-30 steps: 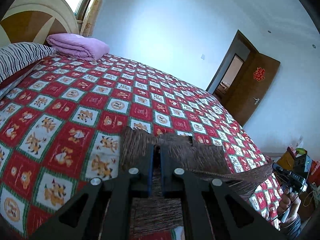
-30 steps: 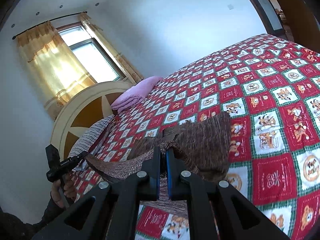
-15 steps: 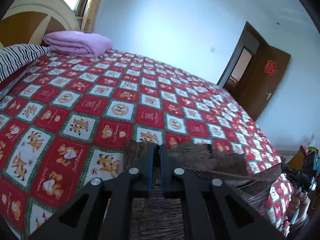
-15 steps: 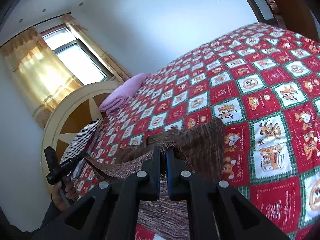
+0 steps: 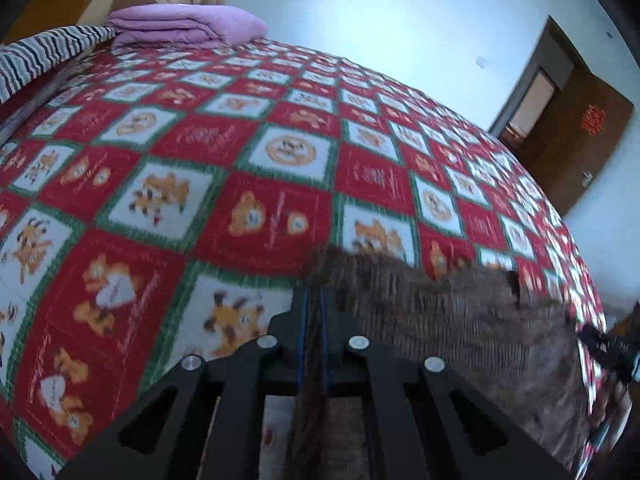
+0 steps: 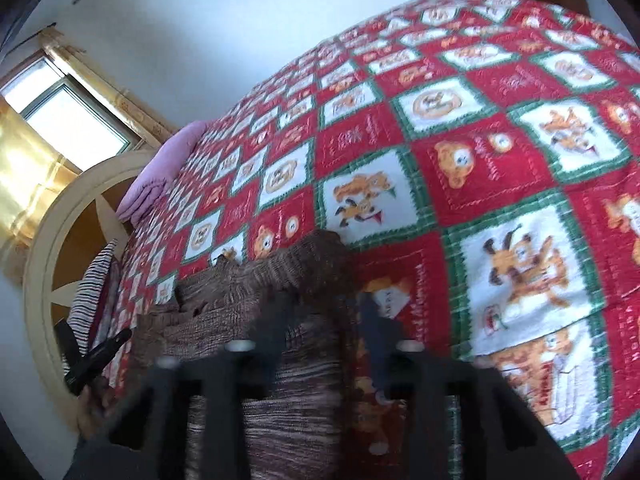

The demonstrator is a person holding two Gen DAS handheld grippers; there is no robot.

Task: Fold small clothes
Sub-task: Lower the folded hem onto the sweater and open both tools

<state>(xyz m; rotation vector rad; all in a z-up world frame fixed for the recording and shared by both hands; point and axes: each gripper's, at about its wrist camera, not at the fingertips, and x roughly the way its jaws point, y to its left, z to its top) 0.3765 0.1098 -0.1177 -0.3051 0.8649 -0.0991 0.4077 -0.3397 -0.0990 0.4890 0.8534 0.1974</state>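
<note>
A bed [image 5: 280, 184] fills both views, covered by a red, white and green checked bedspread [image 6: 500, 184] printed with cartoon bears and dogs; at its far end lie a folded lilac quilt [image 5: 184, 28] and a striped pillow [image 5: 44, 56] against a cream and brown headboard [image 6: 64, 240]; a window [image 6: 68, 120] with yellow curtains [image 6: 24, 176] stands behind the headboard, and an open brown door [image 5: 576, 136] is set in the far right wall of the left wrist view; nothing lies on the bedspread beyond the garment. The brown knitted garment [image 5: 440, 320] lies folded on the near part of the bed, spread between the two grippers; the left gripper [image 5: 313, 308] is clenched on its left edge, the cloth pinched between the closed fingers; the right gripper [image 6: 320, 312] has just been opening, its fingers standing apart with the garment's right corner [image 6: 304, 256] lying loose between and beyond them, no longer pressed. Each gripper shows at the edge of the other's view, held in a hand [image 6: 92, 404]. Compared with a second ago, both views sit lower and closer to the bedspread; the garment, then hanging taut between the two clamped grippers, now rests on the bed, and both pictures are blurred.
</note>
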